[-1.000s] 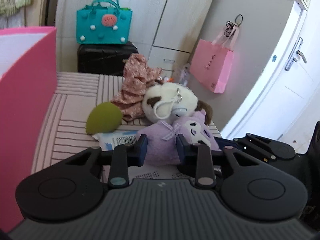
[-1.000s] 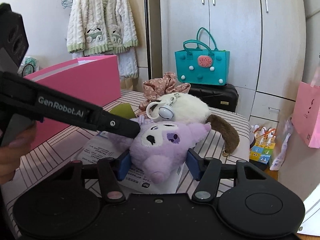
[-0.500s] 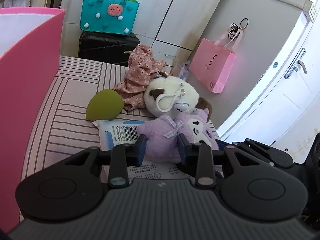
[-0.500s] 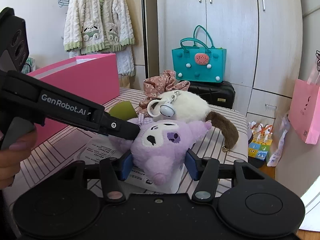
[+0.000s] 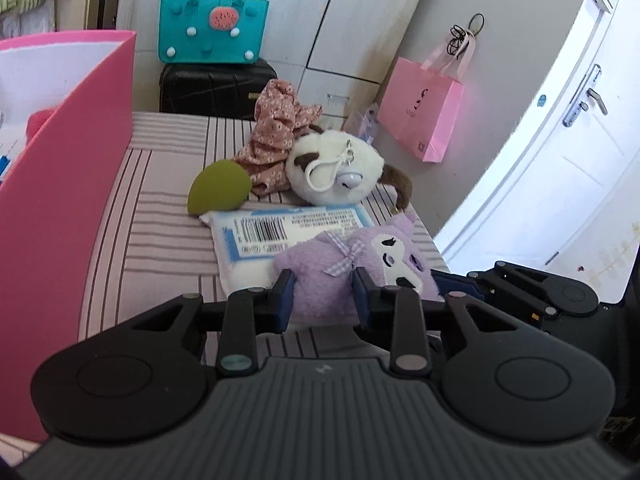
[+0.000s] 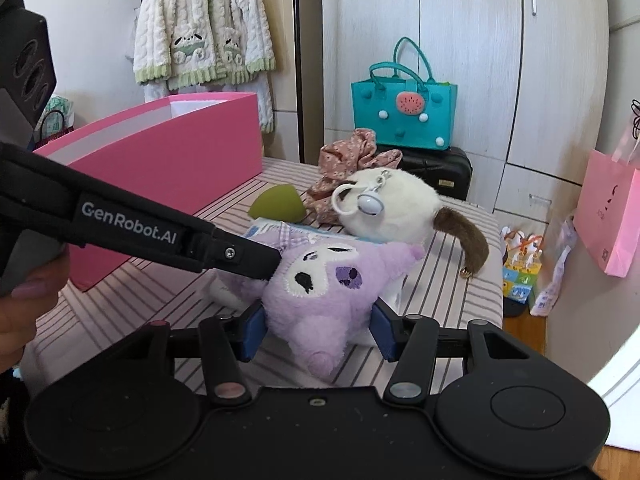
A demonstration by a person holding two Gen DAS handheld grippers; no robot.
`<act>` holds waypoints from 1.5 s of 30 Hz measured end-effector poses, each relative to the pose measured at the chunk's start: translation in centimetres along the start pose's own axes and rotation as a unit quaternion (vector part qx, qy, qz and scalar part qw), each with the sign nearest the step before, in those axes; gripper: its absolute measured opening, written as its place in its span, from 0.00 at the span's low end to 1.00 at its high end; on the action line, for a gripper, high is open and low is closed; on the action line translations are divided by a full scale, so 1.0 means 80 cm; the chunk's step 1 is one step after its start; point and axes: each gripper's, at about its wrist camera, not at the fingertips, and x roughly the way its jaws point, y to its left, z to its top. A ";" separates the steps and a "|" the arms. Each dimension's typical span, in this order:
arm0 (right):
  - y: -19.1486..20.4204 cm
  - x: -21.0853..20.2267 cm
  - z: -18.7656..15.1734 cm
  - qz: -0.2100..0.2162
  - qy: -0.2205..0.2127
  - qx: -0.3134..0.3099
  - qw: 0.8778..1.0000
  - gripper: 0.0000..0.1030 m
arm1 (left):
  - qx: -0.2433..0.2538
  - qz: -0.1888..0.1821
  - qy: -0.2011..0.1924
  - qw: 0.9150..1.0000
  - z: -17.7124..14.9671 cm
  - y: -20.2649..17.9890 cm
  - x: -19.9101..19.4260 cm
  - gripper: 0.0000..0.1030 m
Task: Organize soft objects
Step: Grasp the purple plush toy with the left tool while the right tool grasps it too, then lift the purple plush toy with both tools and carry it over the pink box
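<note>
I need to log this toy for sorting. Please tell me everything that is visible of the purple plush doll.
The purple plush doll looks like soft lilac fleece, with a white stitched face, dark eyes, pointed ears and a checked bow at its neck. It lies on its side across the white packet on the striped surface. The left hand-held gripper clamps its body; the right hand-held gripper has a pad against each side of its head.

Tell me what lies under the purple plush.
Under the purple plush lies a white packet with a barcode label, on the striped surface. The plush covers the packet's near corner; anything else beneath is hidden.
</note>
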 end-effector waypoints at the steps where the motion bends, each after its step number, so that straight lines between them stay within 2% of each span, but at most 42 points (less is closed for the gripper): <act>1: 0.002 -0.003 0.001 0.003 0.007 0.006 1.000 0.58 | 0.003 -0.002 0.004 1.000 -0.001 0.000 -0.003 0.29; 5: 0.009 -0.016 0.004 0.027 0.022 0.034 0.999 0.58 | 0.027 0.003 0.007 1.000 -0.009 -0.004 -0.022 0.28; 14: 0.036 -0.044 0.012 0.045 0.049 0.043 0.997 0.59 | 0.026 -0.011 0.029 0.999 -0.018 0.005 -0.060 0.28; 20: 0.060 -0.069 0.020 0.060 0.048 0.038 0.996 0.59 | 0.027 -0.020 0.039 0.999 -0.024 0.014 -0.093 0.28; 26: 0.086 -0.094 0.031 0.066 0.037 0.012 0.997 0.57 | 0.017 -0.048 0.068 0.996 -0.028 0.026 -0.125 0.28; 39: 0.136 -0.124 0.056 0.096 0.028 -0.029 0.995 0.52 | 0.026 -0.046 0.037 0.998 -0.032 0.047 -0.201 0.27; 45: 0.156 -0.124 0.075 0.132 0.018 -0.034 0.991 0.52 | 0.037 -0.041 0.013 0.998 -0.026 0.064 -0.241 0.27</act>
